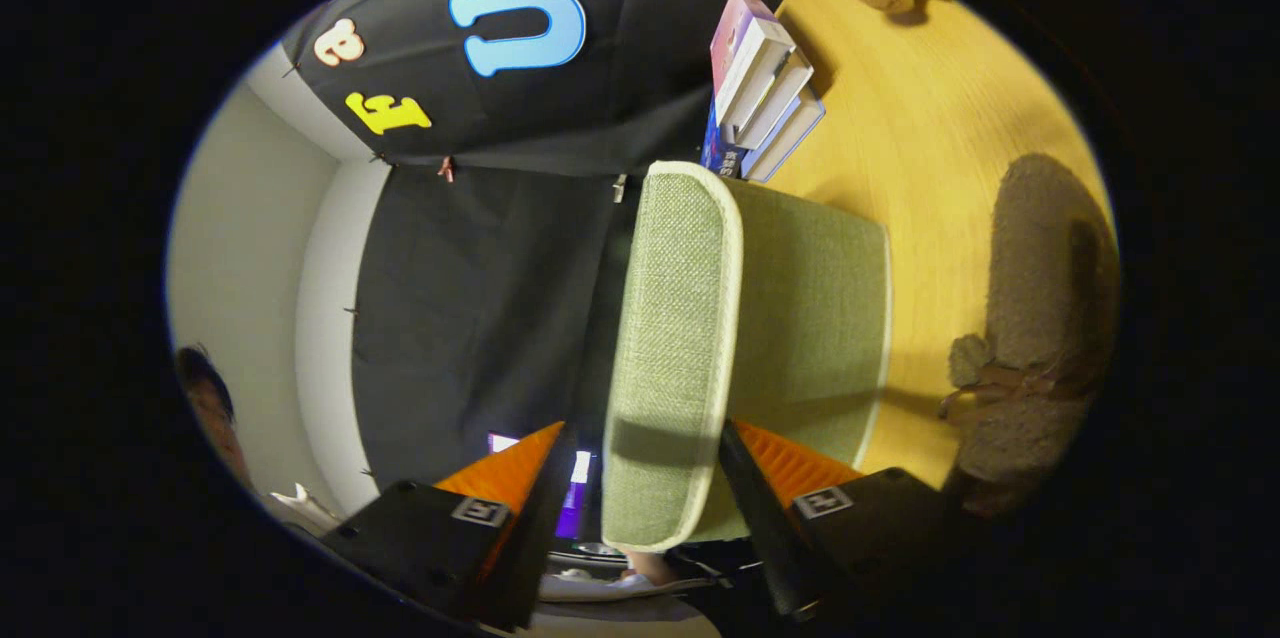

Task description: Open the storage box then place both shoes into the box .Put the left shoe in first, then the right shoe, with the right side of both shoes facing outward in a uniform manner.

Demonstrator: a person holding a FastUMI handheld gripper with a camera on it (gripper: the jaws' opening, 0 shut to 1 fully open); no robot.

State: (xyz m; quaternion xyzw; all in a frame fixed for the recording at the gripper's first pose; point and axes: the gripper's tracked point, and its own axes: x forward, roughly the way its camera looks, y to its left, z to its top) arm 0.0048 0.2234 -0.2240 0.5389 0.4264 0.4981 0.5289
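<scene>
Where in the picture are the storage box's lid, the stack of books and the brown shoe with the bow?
Lid [675,338]: gripper view, on its woven green top face, between the claw's fingers.
Stack of books [768,88]: gripper view, on the white page edges.
Brown shoe [1045,318]: gripper view, on its fuzzy upper.

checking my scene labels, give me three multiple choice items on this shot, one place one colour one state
1. Where is the rim of the storage box's lid?
A. between the tool's fingers
B. behind the books
C. under a shoe

2. What colour is the box's fabric?
A. red
B. green
C. blue

3. What is the state of the brown shoe with the bow?
A. inside the box
B. held by the tool
C. lying on the table, outside the box

Answers: 1 A, the lid rim runs between the fingers of the tool, though whether both press on it is unclear. 2 B, the storage box is green weave. 3 C, the brown shoe lies on the table beside the box.
</scene>
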